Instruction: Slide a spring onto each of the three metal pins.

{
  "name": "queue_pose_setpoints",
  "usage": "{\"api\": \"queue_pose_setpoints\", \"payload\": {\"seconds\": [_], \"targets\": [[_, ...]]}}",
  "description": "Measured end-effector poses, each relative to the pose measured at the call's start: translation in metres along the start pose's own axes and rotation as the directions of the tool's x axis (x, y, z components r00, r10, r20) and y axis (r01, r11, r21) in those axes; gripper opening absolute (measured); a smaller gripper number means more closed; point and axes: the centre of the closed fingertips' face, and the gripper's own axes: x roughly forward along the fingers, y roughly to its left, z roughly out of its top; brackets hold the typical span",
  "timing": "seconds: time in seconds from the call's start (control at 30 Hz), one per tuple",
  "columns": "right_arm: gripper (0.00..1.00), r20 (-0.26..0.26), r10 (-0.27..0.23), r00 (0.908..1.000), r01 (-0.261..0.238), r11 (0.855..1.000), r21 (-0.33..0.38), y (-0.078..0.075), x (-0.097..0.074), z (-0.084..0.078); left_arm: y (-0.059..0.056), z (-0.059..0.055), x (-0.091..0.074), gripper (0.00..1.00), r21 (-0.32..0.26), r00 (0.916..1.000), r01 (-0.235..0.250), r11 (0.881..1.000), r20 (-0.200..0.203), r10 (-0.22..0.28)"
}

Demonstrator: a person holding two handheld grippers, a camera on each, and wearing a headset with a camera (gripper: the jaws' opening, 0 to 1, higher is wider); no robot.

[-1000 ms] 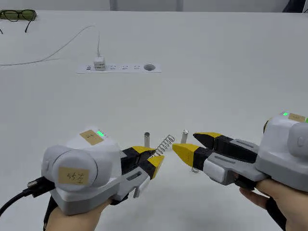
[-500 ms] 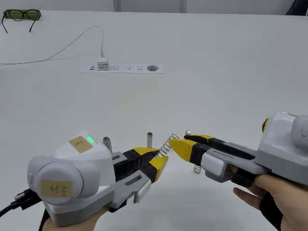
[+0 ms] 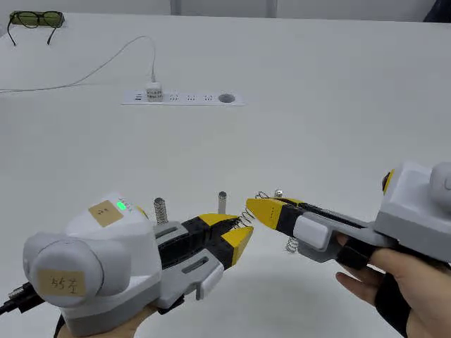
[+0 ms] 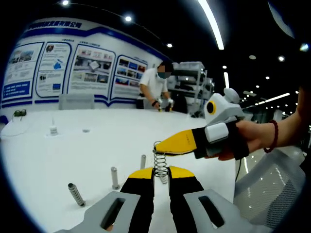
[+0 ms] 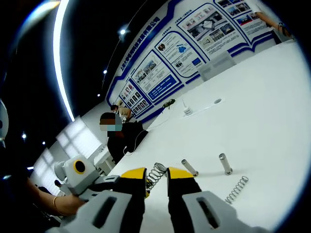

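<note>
head view: the left gripper (image 3: pixel 238 236) has its yellow-tipped jaws closed on the lower end of a thin wire coil spring (image 3: pixel 244 221). we see little of the coil, because the right gripper (image 3: pixel 255 208) covers its upper part, jaws drawn together there. one metal pin (image 3: pixel 279 192) shows just its cap behind that gripper. a bare pin (image 3: pixel 223 201) and a sprung pin (image 3: pixel 160 209) stand upright on the matte white bench (image 3: pixel 317 127). a loose spring (image 3: pixel 291 244) lies partly hidden under the right gripper. a power strip (image 3: pixel 184 98) lies far back.

left gripper view: the spring stands upright between the jaws, its top loop at the right gripper's tip (the exact contact is hard to resolve).

right gripper view: the coil sits in the narrow gap between the jaws. two bare pins (image 5: pixel 189 167), smooth cylinders, stand beyond, with the loose spring flat nearby. a person (image 5: pixel 116 133) sits behind.
</note>
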Motion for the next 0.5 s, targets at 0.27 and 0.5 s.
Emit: {"api": "queue_pose_setpoints", "payload": {"seconds": [0.27,0.5], "targets": [[0.13,0.038,0.051,0.9980,-0.054,0.995,0.085,0.008,0.001,0.005,-0.001,0.007,-0.004,0.10,-0.001,0.9997,0.011,1.000,0.023,-0.011],[0.12,0.046,0.072,0.9963,-0.076,0.993,0.094,0.012,0.003,0.006,0.000,0.011,-0.006,0.10,0.017,0.9997,0.001,1.000,0.024,-0.001]]}}
